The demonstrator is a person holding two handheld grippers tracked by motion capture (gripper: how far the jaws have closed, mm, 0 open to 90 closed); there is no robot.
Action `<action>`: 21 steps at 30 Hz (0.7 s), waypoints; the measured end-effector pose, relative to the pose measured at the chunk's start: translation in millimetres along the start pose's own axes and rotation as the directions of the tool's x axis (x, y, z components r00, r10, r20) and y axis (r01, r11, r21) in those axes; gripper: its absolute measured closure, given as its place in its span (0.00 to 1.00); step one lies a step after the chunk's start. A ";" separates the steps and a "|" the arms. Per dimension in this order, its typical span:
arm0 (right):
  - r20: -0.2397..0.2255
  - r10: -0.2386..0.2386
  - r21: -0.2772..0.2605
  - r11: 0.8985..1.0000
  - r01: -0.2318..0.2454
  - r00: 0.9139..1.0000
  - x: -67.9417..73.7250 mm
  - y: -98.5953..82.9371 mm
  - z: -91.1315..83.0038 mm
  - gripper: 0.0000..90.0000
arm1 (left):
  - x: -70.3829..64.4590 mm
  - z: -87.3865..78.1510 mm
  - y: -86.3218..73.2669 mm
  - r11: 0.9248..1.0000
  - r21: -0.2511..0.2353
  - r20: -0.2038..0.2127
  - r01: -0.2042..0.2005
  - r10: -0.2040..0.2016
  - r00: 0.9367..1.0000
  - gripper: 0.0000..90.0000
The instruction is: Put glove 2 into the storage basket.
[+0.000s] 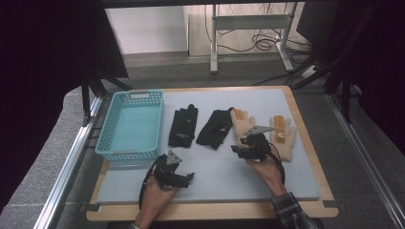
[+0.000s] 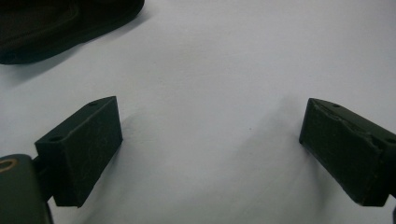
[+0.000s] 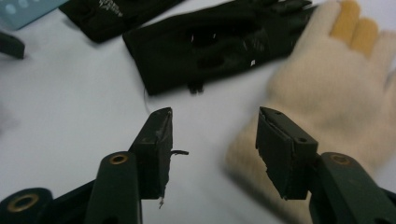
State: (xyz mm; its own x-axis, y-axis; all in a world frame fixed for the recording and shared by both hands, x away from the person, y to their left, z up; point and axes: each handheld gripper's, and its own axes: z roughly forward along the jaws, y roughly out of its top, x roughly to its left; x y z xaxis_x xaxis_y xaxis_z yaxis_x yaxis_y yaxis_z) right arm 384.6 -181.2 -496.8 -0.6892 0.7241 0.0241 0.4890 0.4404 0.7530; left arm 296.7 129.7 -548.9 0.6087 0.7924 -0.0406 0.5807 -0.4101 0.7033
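Note:
Two black gloves [image 1: 184,126] [image 1: 216,128] and two cream gloves with orange fingertips [image 1: 241,125] [image 1: 282,136] lie in a row on the pale mat [image 1: 215,176]. My right gripper [image 1: 241,149] is open just at the cuff of the left cream glove [image 3: 327,93], with nothing between its fingers; the gap [image 3: 215,116] spans bare mat beside that cuff. One black glove [image 3: 219,42] lies just beyond. My left gripper [image 1: 184,177] stands wide open [image 2: 210,112] over bare mat near the front, a black glove [image 2: 56,23] at its upper left.
A light blue plastic basket [image 1: 131,124] stands empty at the mat's left, beside the black gloves. The mat rests on a wooden tabletop [image 1: 305,138] with metal rails on both sides. Cables and a table frame lie on the floor beyond.

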 end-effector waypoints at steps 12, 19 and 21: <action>0.030 0.009 0.018 1.000 -0.009 0.999 -6.4 46.9 56.8 0.47 | 0.2 0.0 0.0 1.000 0.001 0.000 0.000 0.000 1.000 0.07; 0.085 0.016 0.060 0.998 -0.021 0.996 -12.8 59.7 92.1 0.32 | 0.0 -0.1 0.0 1.000 0.002 0.001 0.003 -0.003 1.000 0.07; 0.120 0.019 0.076 0.997 -0.028 0.993 -15.7 62.0 101.9 0.31 | 0.0 0.0 0.0 1.000 0.001 0.000 0.003 -0.003 1.000 0.07</action>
State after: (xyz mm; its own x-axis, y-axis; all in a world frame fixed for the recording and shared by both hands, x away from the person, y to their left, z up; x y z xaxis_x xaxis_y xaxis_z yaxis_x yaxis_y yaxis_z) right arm 480.1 -111.1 -517.5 -0.6111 0.7906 -0.0405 0.5471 0.4588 0.7001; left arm 296.7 129.7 -549.0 0.6070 0.7935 -0.0427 0.5832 -0.4084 0.7022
